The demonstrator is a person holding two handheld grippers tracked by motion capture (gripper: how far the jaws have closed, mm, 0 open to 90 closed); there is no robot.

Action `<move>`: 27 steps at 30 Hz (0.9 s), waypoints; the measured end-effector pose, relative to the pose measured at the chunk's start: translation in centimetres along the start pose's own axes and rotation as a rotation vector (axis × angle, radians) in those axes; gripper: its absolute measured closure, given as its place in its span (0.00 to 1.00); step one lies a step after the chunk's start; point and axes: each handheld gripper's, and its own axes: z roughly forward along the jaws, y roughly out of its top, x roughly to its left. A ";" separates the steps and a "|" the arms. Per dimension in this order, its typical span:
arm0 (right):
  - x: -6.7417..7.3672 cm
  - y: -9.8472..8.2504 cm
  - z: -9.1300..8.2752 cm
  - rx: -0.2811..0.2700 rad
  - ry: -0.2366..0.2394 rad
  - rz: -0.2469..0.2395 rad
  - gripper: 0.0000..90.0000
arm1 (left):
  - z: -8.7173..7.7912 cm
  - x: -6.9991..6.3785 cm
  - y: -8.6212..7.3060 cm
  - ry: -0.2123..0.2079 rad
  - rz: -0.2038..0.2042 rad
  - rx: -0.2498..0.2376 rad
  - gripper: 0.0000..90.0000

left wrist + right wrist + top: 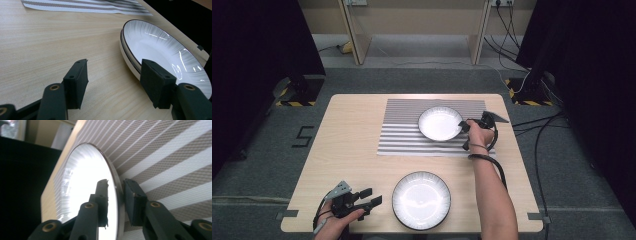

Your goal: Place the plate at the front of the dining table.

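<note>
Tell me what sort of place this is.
Probably a lab or recording setup, not a home: a lone wooden table on grey carpet, black curtains on both sides, and loose cables across the floor.

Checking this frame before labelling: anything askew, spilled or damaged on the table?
Nothing spilled or broken. The striped placemat lies flat, with the far plate on it. The right gripper straddles that plate's rim, jaws slightly apart. The near plates are two, stacked neatly. The left gripper is open beside them.
</note>
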 end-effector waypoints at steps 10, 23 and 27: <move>0.0 0.3 -1.0 -0.041 -0.016 -0.024 0.70 | -0.1 0.0 0.0 0.005 -0.003 -0.004 0.43; -0.8 0.2 -3.6 -0.051 -0.013 -0.025 0.62 | 0.0 0.1 -0.1 0.008 0.000 -0.003 0.43; -1.3 -0.2 -4.2 -0.043 -0.016 -0.039 0.62 | 0.0 0.0 -0.1 0.008 0.002 0.000 0.43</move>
